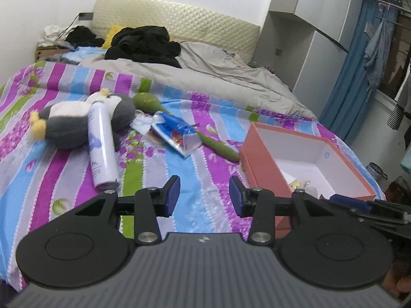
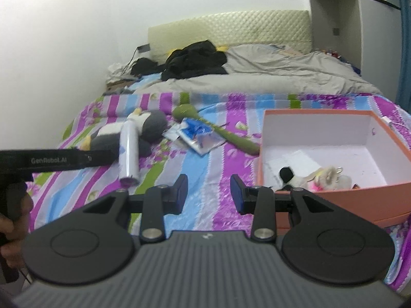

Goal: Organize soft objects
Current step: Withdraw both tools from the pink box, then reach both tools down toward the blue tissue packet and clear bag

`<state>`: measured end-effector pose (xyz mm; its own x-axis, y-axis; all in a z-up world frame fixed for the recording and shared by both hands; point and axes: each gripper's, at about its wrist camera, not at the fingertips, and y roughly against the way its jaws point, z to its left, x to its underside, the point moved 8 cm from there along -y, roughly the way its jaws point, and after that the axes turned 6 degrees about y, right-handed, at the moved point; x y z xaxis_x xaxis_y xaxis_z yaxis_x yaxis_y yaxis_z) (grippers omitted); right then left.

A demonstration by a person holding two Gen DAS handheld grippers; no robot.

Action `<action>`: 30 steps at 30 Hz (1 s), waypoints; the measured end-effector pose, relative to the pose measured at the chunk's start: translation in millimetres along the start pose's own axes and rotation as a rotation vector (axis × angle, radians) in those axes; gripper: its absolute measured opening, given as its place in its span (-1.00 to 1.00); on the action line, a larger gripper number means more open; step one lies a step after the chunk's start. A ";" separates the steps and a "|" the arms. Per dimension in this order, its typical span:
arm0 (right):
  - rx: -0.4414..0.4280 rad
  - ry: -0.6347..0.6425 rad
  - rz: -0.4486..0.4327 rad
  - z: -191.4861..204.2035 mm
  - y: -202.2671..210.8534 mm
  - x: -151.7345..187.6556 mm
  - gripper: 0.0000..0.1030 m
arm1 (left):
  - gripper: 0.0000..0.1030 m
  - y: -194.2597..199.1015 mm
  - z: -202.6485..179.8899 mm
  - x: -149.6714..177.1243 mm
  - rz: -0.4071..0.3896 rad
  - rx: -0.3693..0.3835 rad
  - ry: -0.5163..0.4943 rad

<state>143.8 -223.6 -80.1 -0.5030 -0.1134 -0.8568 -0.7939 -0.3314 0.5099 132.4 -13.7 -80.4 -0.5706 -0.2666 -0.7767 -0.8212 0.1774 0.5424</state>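
A grey and white penguin plush (image 1: pixel 72 123) (image 2: pixel 149 125) lies on the striped bed sheet with a white spray can (image 1: pixel 101 146) (image 2: pixel 128 151) resting across it. A long green plush (image 1: pixel 179 123) (image 2: pixel 221 131) lies to its right, under a blue and silver wrapper (image 1: pixel 177 133) (image 2: pixel 200 136). An open orange box (image 1: pixel 259 159) (image 2: pixel 334 200) at the right holds a small fluffy white toy (image 2: pixel 323 177). My left gripper (image 1: pixel 204 196) is open and empty above the sheet. My right gripper (image 2: pixel 208 193) is open and empty beside the box.
A grey duvet (image 1: pixel 205 71) and black clothes (image 1: pixel 146 43) cover the far half of the bed by the headboard. A grey wardrobe (image 1: pixel 313 51) and blue curtain (image 1: pixel 359 64) stand at the right. The left gripper's body (image 2: pixel 56 160) crosses the right wrist view's left edge.
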 end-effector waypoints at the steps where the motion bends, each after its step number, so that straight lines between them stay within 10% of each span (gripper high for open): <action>1: -0.004 0.006 0.008 2.2 -2.8 3.6 -0.24 | -0.07 -1.3 3.8 3.3 0.003 -0.009 0.006; 30: -0.043 0.055 0.093 11.1 -110.3 18.2 -0.24 | 0.02 -142.1 64.3 11.8 0.052 -0.063 0.128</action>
<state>218.4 -178.7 -151.1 -0.5538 -0.1962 -0.8092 -0.7285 -0.3564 0.5850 241.9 18.8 -187.2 -0.6038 -0.3775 -0.7021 -0.7860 0.1352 0.6033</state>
